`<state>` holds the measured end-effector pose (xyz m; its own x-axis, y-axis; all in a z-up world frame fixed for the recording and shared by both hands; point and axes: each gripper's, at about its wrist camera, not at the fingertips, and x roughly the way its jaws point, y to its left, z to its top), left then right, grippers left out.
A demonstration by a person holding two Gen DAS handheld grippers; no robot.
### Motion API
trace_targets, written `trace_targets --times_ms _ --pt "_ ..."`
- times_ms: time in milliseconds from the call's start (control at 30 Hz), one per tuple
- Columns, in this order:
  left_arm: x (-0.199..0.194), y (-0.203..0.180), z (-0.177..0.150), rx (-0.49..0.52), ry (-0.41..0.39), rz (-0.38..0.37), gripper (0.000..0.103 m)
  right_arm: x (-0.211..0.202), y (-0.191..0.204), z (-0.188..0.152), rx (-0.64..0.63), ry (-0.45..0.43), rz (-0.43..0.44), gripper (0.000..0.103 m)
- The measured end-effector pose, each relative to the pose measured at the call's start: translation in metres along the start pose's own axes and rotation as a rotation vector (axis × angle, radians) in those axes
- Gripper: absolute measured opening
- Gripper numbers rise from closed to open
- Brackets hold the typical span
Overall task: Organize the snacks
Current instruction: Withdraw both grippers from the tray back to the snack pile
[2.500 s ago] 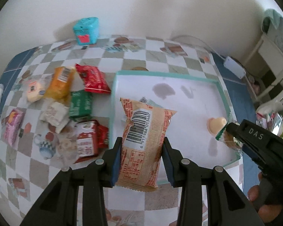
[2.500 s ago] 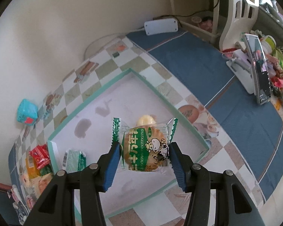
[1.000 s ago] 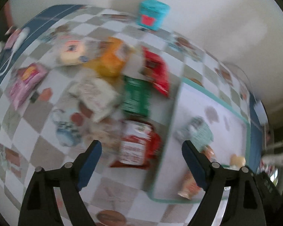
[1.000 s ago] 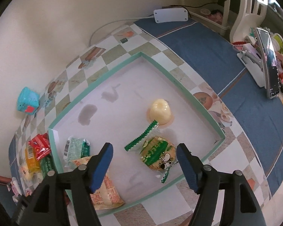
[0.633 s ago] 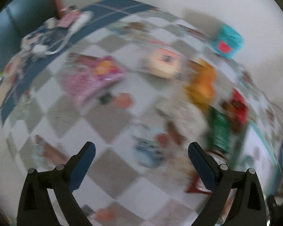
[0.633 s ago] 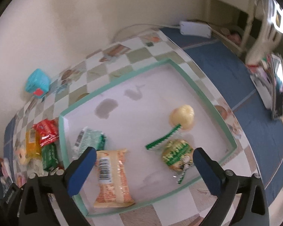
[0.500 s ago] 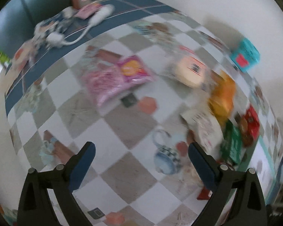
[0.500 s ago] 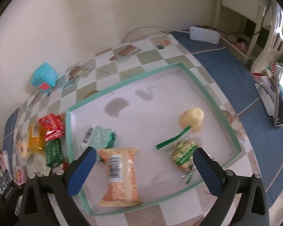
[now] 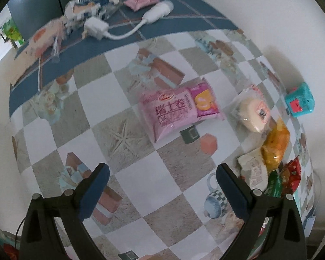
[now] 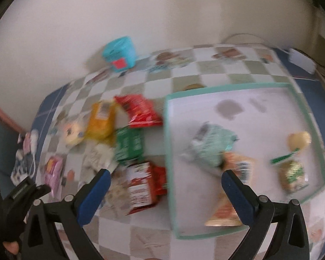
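Two sets of tongs hang over the checked table [image 9: 140, 186], and both stand wide with nothing between their blue pads. From the left wrist view, the left tongs [image 9: 161, 184] point down at bare checked cloth, and the pink plastic snack packet with an orange picture [image 9: 179, 110] lies beyond them, well apart from the tips. To its right sits a round pale bun in clear wrap [image 9: 252, 113], then an orange packet [image 9: 275, 144], a cream packet [image 9: 254, 169], a green packet [image 9: 274, 184] and a red packet [image 9: 293, 173] crowded together at the edge. A small turquoise box with a red face [image 9: 300, 99] stands by the wall. A white plug and cable [image 9: 119, 29] lie on the blue part of the cloth. The right wrist view is blurred: the right tongs [image 10: 165, 183] hover over the near left rim of the shallow white tray with a mint-green rim [image 10: 169, 143]. Inside the tray lie a pale green packet [image 10: 212, 147], an orange-brown packet [image 10: 229, 201], a yellow jelly cup [image 10: 299, 139] and a round green-printed cake packet [image 10: 292, 173]. Left of the tray lies a red-and-white packet [image 10: 140, 186], just beside the rim.
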<state>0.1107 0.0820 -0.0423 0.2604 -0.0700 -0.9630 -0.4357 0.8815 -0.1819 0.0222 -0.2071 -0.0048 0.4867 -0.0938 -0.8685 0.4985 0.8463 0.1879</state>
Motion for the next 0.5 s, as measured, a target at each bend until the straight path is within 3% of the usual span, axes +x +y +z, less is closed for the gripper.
trace_targets --times_ms 300,400,500 --pt "0.027 0.007 0.0 -0.047 0.062 0.046 0.099 0.03 0.035 -0.012 -0.146 0.038 0.022 0.102" --pt "0.032 0.009 0.002 -0.061 0.081 0.041 0.099 0.037 0.037 -0.015 -0.16 0.057 0.037 0.092" --pt "0.034 0.011 0.007 -0.072 0.083 0.026 0.099 0.035 0.039 -0.015 -0.159 0.039 0.068 0.089"
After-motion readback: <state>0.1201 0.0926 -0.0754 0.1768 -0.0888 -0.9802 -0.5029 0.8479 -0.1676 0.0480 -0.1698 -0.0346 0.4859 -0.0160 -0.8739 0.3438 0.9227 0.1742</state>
